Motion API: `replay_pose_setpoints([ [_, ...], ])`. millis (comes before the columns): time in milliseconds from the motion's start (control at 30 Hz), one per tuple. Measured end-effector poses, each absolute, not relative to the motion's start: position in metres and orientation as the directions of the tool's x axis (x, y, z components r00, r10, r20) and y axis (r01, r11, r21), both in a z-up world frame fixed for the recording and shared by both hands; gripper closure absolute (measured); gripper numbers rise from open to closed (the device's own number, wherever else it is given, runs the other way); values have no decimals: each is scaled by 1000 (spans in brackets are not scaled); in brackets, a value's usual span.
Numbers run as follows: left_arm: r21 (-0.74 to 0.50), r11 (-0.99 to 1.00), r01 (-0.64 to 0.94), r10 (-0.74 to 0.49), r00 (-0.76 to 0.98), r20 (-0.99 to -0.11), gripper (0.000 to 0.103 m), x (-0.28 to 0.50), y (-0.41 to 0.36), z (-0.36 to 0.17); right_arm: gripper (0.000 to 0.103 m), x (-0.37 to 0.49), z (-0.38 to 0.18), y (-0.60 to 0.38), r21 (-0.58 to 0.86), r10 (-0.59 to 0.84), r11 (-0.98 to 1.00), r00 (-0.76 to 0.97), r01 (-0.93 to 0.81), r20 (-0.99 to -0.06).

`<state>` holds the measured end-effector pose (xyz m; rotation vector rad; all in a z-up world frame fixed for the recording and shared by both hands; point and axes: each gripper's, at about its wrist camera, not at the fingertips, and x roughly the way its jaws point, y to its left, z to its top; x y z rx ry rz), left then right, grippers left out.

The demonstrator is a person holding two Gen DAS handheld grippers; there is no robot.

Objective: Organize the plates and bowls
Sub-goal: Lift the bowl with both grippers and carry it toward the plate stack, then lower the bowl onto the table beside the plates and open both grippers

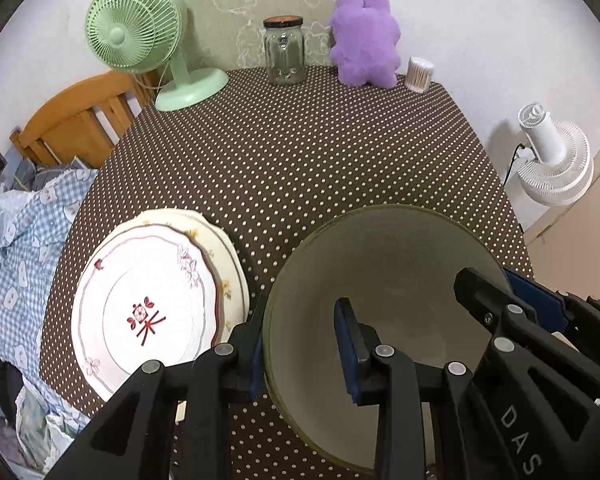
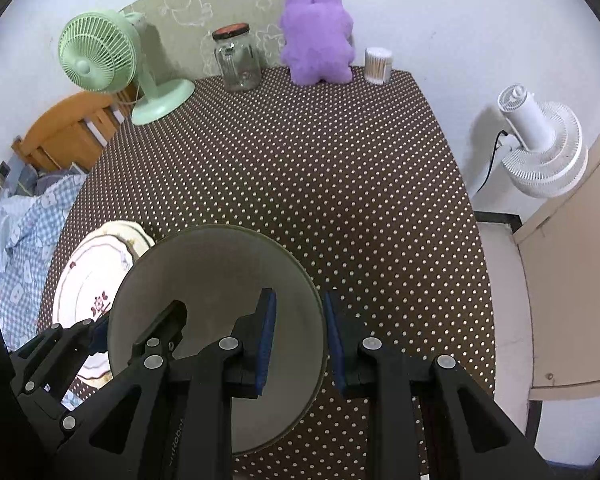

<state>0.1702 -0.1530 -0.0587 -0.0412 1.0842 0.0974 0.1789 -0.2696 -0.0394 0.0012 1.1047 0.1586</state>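
Note:
A large grey-green bowl [image 1: 384, 280] with a dark rim is at the near edge of the dotted table. My left gripper [image 1: 300, 340] straddles the bowl's left rim, one pad outside and one inside. My right gripper [image 2: 298, 336] straddles its right rim [image 2: 318, 320] the same way and shows at the right of the left wrist view [image 1: 496, 300]. Whether the pads press the rim is unclear. A stack of flowered white plates [image 1: 148, 304] lies to the left of the bowl, also in the right wrist view [image 2: 88, 276].
On the brown dotted tablecloth [image 1: 300, 160] at the back stand a green fan [image 1: 140, 36], a glass jar [image 1: 284, 52], a purple plush toy [image 1: 364, 40] and a cotton swab tub [image 1: 419, 74]. A wooden chair [image 1: 72, 116] and blue checked cloth are left; a white fan [image 1: 552, 160] is right.

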Motion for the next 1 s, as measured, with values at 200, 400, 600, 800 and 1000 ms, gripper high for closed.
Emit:
replay_pose_setpoints([
  [200,25,993,-119,75,437,-897,73,168,-150,-69,75,177,-52,-266,87,138,986,408,-142,-902],
  [400,35,992,-124,85,427,-900,73,168,-151,-73,75,178,-59,-265,104,153,984,393,-145,-907],
  [600,29,992,-124,78,416,-906,73,169,-149,-76,75,178,-61,-262,90,141,985,390,-146,-910],
  [800,-2,993,-118,46,407,-912,66,170,-147,-77,74,178,-62,-262,88,131,988,385,-128,-914],
  [1000,-56,997,-48,-30,431,-902,45,167,-146,-71,67,174,-55,-262,100,136,989,396,-111,-908],
])
